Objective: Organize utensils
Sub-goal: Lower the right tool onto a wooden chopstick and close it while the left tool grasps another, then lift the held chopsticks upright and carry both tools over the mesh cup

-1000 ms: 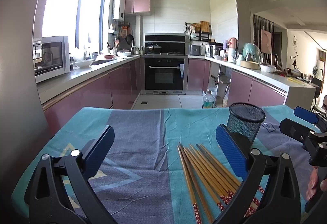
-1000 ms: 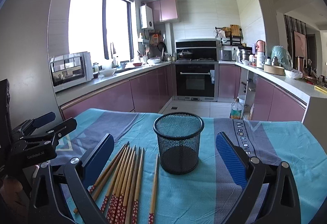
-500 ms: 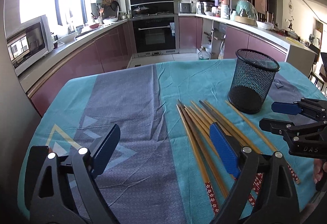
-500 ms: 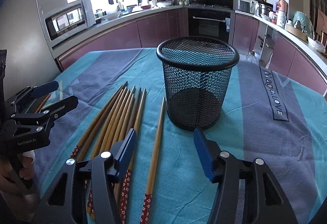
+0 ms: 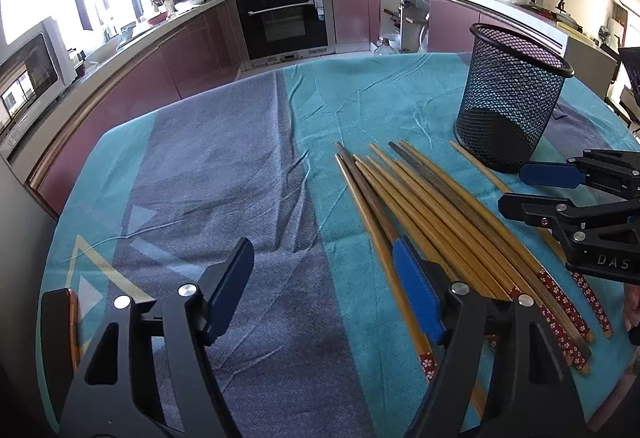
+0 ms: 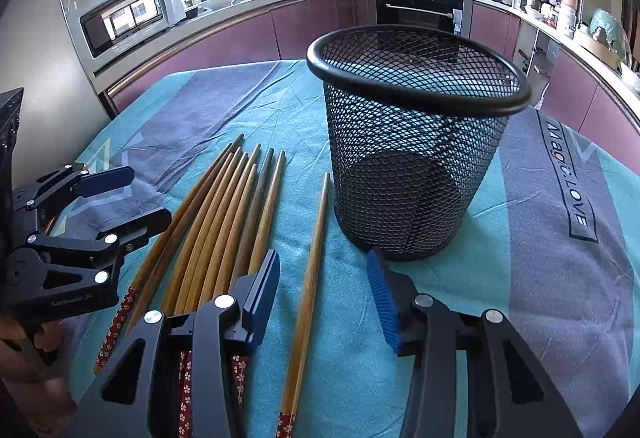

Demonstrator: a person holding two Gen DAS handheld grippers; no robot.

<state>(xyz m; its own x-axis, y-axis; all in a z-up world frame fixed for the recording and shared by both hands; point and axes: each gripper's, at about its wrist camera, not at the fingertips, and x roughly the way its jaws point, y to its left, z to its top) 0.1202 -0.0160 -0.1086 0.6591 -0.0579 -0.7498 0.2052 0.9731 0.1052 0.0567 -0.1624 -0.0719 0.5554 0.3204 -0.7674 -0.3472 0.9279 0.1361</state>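
Several wooden chopsticks [image 5: 420,206] with red flowered ends lie side by side on the cloth, left of a black mesh cup [image 5: 512,98] that stands upright and holds nothing. My left gripper [image 5: 324,290] hangs over the cloth, its jaws closing, its right pad above the leftmost chopsticks and nothing gripped. In the right wrist view the bundle [image 6: 224,218] lies left, the mesh cup [image 6: 412,142] stands ahead, and one lone chopstick [image 6: 312,270] lies between the closing jaws of my right gripper [image 6: 324,290]. The pads are clear of it.
A teal and grey tablecloth [image 5: 224,166] covers the round table. A dark flat object with an orange edge [image 5: 60,318] lies near my left gripper. Each gripper shows in the other's view: right gripper [image 5: 528,192], left gripper [image 6: 136,198]. Purple kitchen cabinets stand beyond the far edge.
Both grippers tipped downward and sank toward the table, closer to the chopsticks and cup. Both pairs of jaws narrowed, the right more, and it now straddles the lone chopstick.
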